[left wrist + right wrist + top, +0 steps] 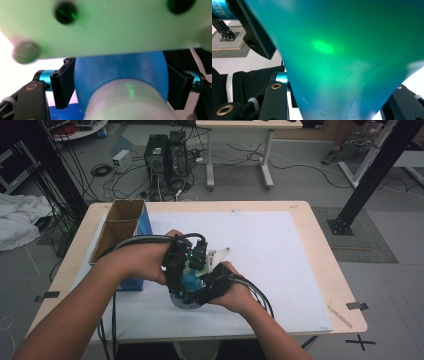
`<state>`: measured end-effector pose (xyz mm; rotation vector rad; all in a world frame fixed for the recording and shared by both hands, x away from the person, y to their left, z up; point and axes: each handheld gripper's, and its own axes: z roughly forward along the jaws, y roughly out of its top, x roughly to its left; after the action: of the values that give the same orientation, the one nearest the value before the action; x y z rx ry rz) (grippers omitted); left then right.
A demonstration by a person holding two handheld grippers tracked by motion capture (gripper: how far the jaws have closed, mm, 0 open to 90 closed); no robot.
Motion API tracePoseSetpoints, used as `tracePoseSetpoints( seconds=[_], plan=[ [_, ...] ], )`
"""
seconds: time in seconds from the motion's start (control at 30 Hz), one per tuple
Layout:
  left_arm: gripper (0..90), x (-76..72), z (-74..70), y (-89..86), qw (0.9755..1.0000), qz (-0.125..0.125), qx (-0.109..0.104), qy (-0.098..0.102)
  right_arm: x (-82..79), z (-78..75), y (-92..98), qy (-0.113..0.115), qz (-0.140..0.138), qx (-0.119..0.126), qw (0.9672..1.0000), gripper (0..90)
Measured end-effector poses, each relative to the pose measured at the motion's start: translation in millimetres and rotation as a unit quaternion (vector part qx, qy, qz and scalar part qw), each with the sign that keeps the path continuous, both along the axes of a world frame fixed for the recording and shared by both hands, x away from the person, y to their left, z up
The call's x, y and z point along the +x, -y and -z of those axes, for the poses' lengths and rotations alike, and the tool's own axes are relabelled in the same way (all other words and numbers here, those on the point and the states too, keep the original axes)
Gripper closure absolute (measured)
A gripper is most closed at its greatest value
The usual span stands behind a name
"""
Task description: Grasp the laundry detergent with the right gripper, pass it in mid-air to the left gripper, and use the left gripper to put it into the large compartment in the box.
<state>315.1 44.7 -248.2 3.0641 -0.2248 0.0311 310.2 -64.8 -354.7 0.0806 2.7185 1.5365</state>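
Room: cluttered workshop floor with cables and computer towers behind a wooden table (320,270) covered by a white sheet (270,260).
Box: an open cardboard box (120,222) with a blue side stands at the table's left, just beside the person's left forearm.
Bottle: a blue bottle (190,281) with a frosted, paler end is held above the sheet at the table's middle, between both hands.
Left gripper (186,257): its jaws flank the blue bottle (120,72) on either side, narrowed to its width; contact looks likely.
Right gripper (207,287): clamped on the bottle (342,62) from the other end, its jaws squeezed as tight as they go.
Key relation: the bottle's long axis seems to run from one gripper towards the other, so each hand takes one end; neither is nearer.
Judgement: a twist or pull apart looks likely to follow.
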Motion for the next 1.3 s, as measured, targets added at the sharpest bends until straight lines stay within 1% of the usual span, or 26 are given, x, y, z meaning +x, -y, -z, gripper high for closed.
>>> tracePoseSetpoints(
  seconds=[0.07, 0.1, 0.13, 0.23, 0.33, 0.37, 0.43, 0.5, 0.53, 0.57, 0.6, 0.67, 0.7, 0.73, 0.77, 0.8, 0.93, 0.97, 1.1, 1.13, 1.17, 1.2, 1.23, 1.27, 1.3],
  plan=[
    [23.1, 1.0, -0.3, -0.3, 1.0, -0.003, 0.0, -0.003, -0.1, 0.1, -0.3, 0.0, 0.0, 0.0, 1.0, 46.8],
    [26.8, 1.2, -0.3, -0.5, 1.0, -0.003, 0.003, -0.003, -0.1, 0.3, -0.9, -0.001, -0.001, 0.0, 1.0, 46.8],
    [28.0, 1.2, -0.3, -0.5, 1.0, -0.003, 0.003, -0.003, -0.1, 0.3, -0.9, -0.001, -0.001, 0.0, 1.0, 46.8],
    [29.6, 1.4, 0.2, -1.0, 1.0, -0.005, 0.005, -0.006, 0.3, 0.1, -1.2, -0.002, -0.002, 0.0, 1.0, 46.8],
    [30.2, 1.2, 0.9, -1.5, 0.9999, -0.008, 0.009, -0.003, 0.4, 0.6, -1.7, -0.002, -0.002, 0.001, 1.0, 46.8],
    [31.3, 1.3, 1.1, -1.6, 0.9999, -0.008, 0.011, -0.003, -0.8, 0.4, -2.1, -0.014, -0.005, 0.005, 0.9999, 46.8],
    [32.2, 1.1, 0.5, -1.5, 0.9999, -0.007, 0.012, -0.003, 1.1, 1.2, -2.7, -0.001, -0.003, 0.002, 1.0, 46.8],
    [33.0, 0.6, 0.3, -1.4, 0.9999, -0.007, 0.012, -0.004, 1.4, 1.4, -3.0, 0.0, -0.002, 0.001, 1.0, 46.8],
    [33.6, 0.1, 0.2, -1.4, 0.9999, -0.006, 0.012, -0.001, 0.8, 1.7, -3.9, -0.005, -0.001, 0.001, 1.0, 46.8],
    [33.6, 0.1, 0.3, -1.5, 0.9999, -0.007, 0.012, -0.003, 0.3, 1.6, -4.3, -0.005, 0.001, -0.001, 1.0, 46.8],
    [33.7, -0.1, 0.3, -1.6, 0.9999, -0.007, 0.012, -0.002, 1.0, 1.9, -4.4, -0.002, -0.003, 0.0, 1.0, 46.8],
    [33.7, -0.1, 0.2, -1.7, 0.9999, -0.008, 0.012, -0.002, 0.7, 2.1, -5.1, -0.004, -0.004, 0.002, 1.0, 46.8],
    [34.6, -0.3, 0.0, -1.7, 0.9999, -0.008, 0.013, -0.006, 0.3, 1.9, -5.4, -0.006, -0.003, 0.003, 1.0, 46.8],
    [36.9, -0.6, 0.0, -1.8, 0.9999, -0.007, 0.013, -0.006, -0.1, 2.0, -5.9, -0.009, 0.003, 0.002, 1.0, 46.9],
    [36.9, -0.7, 0.0, -1.8, 0.9999, -0.007, 0.013, -0.004, 0.6, 2.2, -5.9, -0.003, 0.003, 0.001, 1.0, 46.9],
    [36.9, -0.7, 0.1, -1.9, 0.9999, -0.007, 0.013, -0.005, 1.0, 2.1, -5.8, -0.002, 0.002, 0.0, 1.0, 46.9],
    [37.1, -0.2, 0.3, -2.4, 0.9999, -0.008, 0.012, -0.007, 0.4, 2.0, -6.1, -0.007, 0.0, 0.0, 1.0, 46.9],
    [37.1, -0.6, 0.3, -2.1, 0.9998, -0.009, 0.016, -0.005, 0.5, 2.0, -6.1, -0.007, 0.001, 0.0, 1.0, 46.9],
    [37.7, -1.7, -1.4, -2.1, 0.9996, -0.013, 0.025, -0.005, 0.9, 2.1, -6.4, -0.005, -0.002, 0.002, 1.0, 46.9],
    [37.8, -1.8, -2.1, -1.9, 0.9995, -0.014, 0.028, -0.005, -1.4, 1.3, -7.1, -0.022, -0.004, 0.01, 0.9997, 46.9],
    [37.9, -2.2, -2.7, -1.5, 0.9994, -0.014, 0.03, -0.003, -0.6, 1.1, -6.7, -0.018, -0.009, 0.011, 0.9997, 46.9],
    [38.0, -2.7, -2.9, -1.1, 0.9994, -0.014, 0.03, 0.0, -0.2, 1.1, -7.0, -0.014, -0.006, 0.01, 0.9998, 46.8],
    [38.0, -2.8, -3.1, -0.9, 0.9994, -0.015, 0.031, 0.001, 1.0, 1.2, -6.8, -0.003, -0.002, 0.008, 1.0, 46.6],
    [38.0, -2.6, -3.0, -0.7, 0.9994, -0.016, 0.03, 0.002, -0.2, 0.8, -6.8, -0.013, -0.003, 0.011, 0.9999, 46.5],
    [38.1, -2.8, -3.1, -0.5, 0.9995, -0.015, 0.029, 0.005, 0.2, 0.6, -6.3, -0.015, -0.006, 0.012, 0.9998, 46.2]
  ],
)
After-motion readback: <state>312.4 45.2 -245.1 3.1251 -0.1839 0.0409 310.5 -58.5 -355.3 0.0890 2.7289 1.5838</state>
